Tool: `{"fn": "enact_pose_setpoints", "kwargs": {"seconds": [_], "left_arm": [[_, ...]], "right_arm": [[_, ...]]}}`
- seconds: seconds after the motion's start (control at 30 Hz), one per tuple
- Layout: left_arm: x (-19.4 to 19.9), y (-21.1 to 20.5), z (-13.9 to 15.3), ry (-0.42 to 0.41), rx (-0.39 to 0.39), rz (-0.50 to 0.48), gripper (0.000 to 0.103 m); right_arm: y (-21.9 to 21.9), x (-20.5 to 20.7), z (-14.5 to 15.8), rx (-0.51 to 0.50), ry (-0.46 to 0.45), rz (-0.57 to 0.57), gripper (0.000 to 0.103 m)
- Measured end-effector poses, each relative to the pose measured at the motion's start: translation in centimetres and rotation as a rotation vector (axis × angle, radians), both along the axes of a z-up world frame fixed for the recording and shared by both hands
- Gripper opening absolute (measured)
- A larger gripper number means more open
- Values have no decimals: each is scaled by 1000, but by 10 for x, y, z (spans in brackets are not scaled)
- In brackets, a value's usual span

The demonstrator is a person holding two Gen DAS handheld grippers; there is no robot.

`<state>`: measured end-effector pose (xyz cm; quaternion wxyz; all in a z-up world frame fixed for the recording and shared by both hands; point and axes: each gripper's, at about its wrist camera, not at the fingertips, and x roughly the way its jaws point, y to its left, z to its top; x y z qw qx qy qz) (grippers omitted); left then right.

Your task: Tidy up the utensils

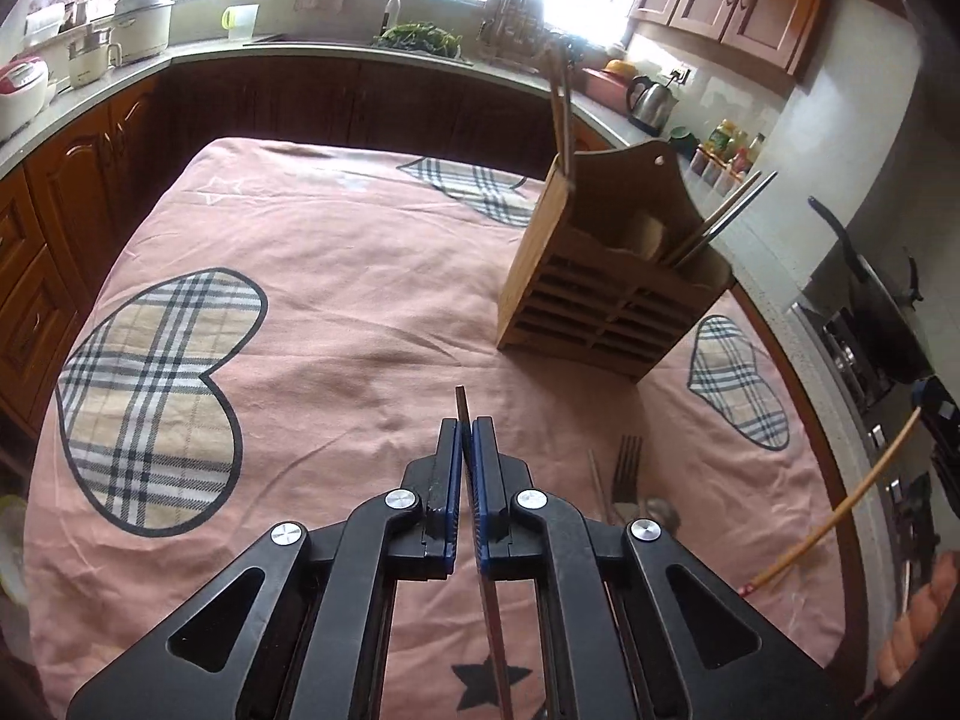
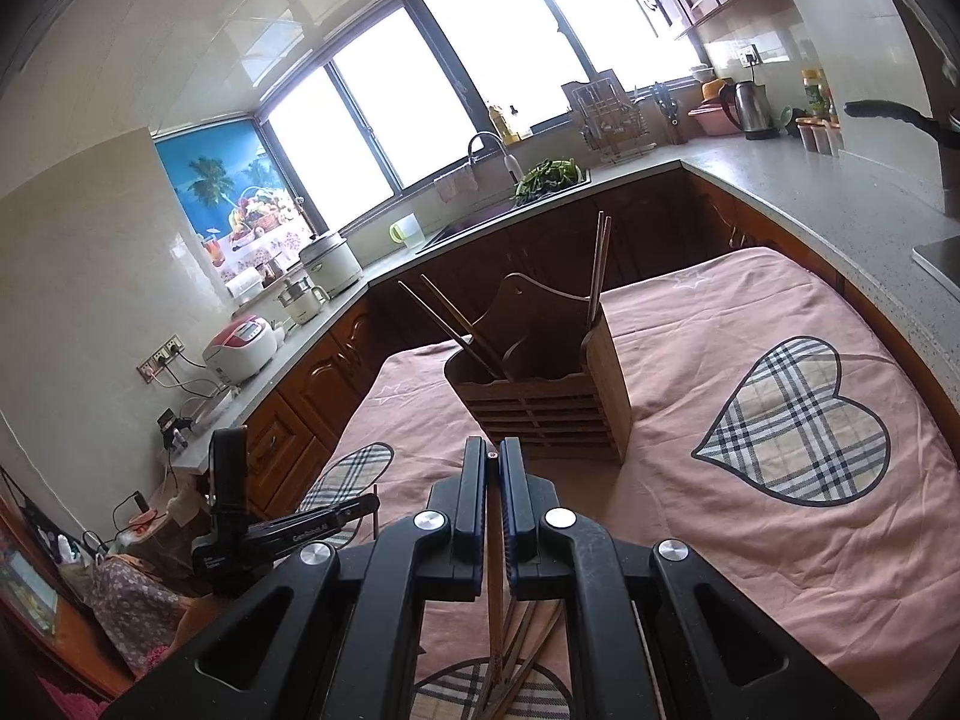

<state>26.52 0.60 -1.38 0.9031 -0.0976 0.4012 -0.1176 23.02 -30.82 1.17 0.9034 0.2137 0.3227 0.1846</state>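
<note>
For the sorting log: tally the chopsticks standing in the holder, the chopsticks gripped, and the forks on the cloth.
Chopsticks standing in the wooden holder: 4
Gripped chopsticks: 2 (left gripper 1, right gripper 1)
Forks on the cloth: 1
Total: 7

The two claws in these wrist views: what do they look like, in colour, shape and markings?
Both are alike. The left claw and the right claw each have two flat black fingers lined with blue pads. Black link arms with triangular cut-outs carry them, joined by round silver pivot bolts. In the right wrist view, the left claw's black body bears small white lettering, too small to read. No cables or sleeves show.
</note>
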Motion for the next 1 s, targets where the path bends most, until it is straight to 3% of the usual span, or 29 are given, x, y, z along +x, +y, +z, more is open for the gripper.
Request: {"fn": "enact_pose_setpoints", "kwargs": {"seconds": [0.17, 0.47, 0.83, 1.0], "left_arm": [[-28, 0, 35, -87, -27, -19, 3], [-50, 10, 68, -180, -57, -17, 2], [-48, 21, 102, -293, -92, 14, 0], [-36, 25, 96, -281, -81, 30, 0]], "right_arm": [[5, -4, 10, -6, -24, 6, 4], [11, -6, 24, -29, -61, -1, 4], [13, 6, 30, -59, -96, -24, 4], [13, 15, 29, -65, -96, -23, 4]]}}
